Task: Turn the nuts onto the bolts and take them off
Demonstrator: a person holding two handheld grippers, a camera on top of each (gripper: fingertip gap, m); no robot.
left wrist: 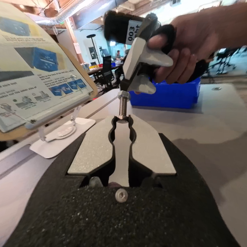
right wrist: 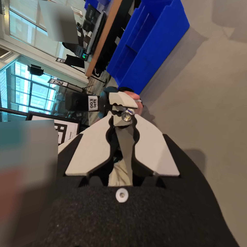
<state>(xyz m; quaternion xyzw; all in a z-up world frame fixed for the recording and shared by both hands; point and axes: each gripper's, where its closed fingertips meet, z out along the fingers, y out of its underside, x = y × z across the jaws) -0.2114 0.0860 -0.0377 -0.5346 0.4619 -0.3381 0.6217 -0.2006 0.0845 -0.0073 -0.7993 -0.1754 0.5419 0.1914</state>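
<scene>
A steel bolt (left wrist: 123, 105) stands upright over the grey table (left wrist: 193, 133). My left gripper (left wrist: 122, 119) is shut on its hex head at the bottom. A hex nut (left wrist: 123, 95) sits at the top end of the thread. My right gripper (left wrist: 127, 88) comes down from above, held by a hand (left wrist: 193, 46), with its fingertips on the nut. In the right wrist view I look along the bolt's axis. The nut (right wrist: 126, 117) sits between the tips of my right gripper (right wrist: 123, 118). The left gripper (right wrist: 130, 112) holds the bolt from behind.
A blue plastic bin (left wrist: 167, 96) stands on the table just behind the bolt; it also shows in the right wrist view (right wrist: 147, 46). An instruction board (left wrist: 40, 73) on a white stand (left wrist: 62, 136) is at the left. Chairs and tables stand far behind. My left and right fingertips are right by each other.
</scene>
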